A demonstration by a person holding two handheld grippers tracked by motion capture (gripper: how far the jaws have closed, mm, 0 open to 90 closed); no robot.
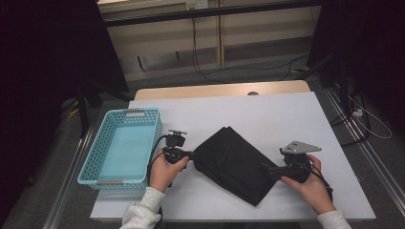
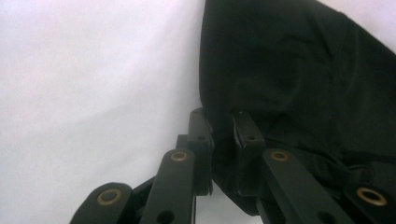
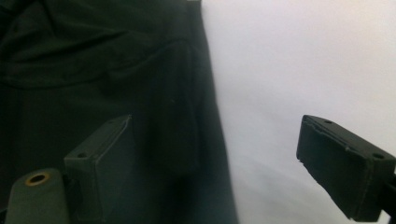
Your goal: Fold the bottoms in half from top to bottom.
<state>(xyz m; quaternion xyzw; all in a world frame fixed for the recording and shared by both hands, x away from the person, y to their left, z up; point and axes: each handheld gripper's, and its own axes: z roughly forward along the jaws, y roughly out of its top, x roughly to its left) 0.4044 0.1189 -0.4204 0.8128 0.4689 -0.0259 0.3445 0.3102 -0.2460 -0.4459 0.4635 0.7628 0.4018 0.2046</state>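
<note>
Nearest the high camera are the person's two pale sleeves and hands, coming in from the bottom edge. The left hand [image 1: 165,171] holds the left gripper [image 1: 191,155], which points toward the right of the table. In the left gripper view its jaws stand close together, pinched on the near edge of the black cloth [image 2: 299,79], with a fold of fabric pressed between the pads.

To the left of that hand sits one light blue basket [image 1: 89,164] with perforated walls, its long axis running away from the person, well apart from the cloth.

There is one black cloth [image 1: 234,162], folded flat on the white table [image 1: 286,114]. Its long axis runs on a diagonal, from a corner at the upper left toward a point at the lower right near the table's front edge. It lies between the two grippers.

The right hand [image 1: 310,186] holds the right gripper [image 1: 268,170], aimed leftward at the cloth's right edge. Its jaws stand wide apart and grip nothing: in the right gripper view one jaw hangs over the dark fabric, the other over bare table. Whether the jaw over the cloth touches it is hard to say, since the picture is dim there.

Two grippers, one cloth, one basket.
</note>
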